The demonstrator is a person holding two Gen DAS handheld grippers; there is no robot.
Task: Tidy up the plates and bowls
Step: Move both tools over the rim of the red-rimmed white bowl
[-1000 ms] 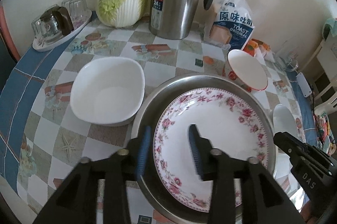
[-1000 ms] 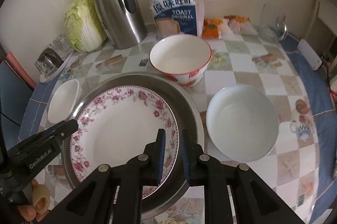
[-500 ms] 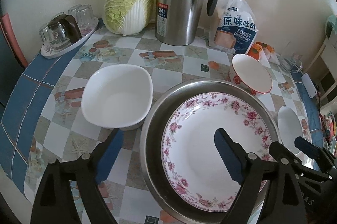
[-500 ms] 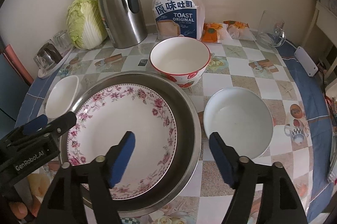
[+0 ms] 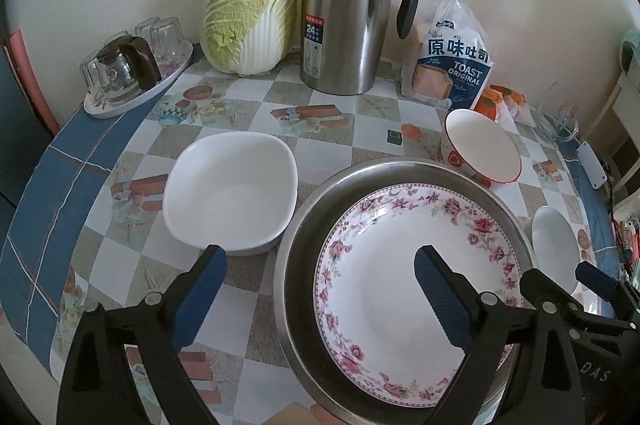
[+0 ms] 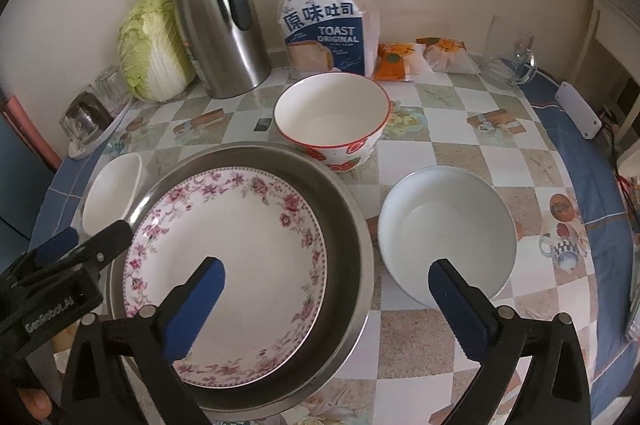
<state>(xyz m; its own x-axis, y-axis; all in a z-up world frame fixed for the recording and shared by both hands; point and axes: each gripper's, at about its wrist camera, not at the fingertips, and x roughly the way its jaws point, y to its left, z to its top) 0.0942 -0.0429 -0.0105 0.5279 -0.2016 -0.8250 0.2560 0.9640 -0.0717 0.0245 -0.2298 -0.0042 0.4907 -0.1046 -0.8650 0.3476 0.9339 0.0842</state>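
Floral plate (image 5: pixel 404 289) sits released in the steel basin (image 6: pixel 352 225); left gripper (image 5: pixel 316 289) and right gripper (image 6: pixel 326 299), jaws just opened wide and empty, should lift clear before the next bowl.

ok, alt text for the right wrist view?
Open right gripper, jaws just opened and holding nothing, above a floral plate nested in a steel basin. White bowl to its right, red-rimmed bowl behind.

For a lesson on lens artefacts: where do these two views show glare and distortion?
Left wrist view: bright window streaks on the steel jug, table edge bowed by fisheye, black corners. Right wrist view: jug leans inward; all sharp.
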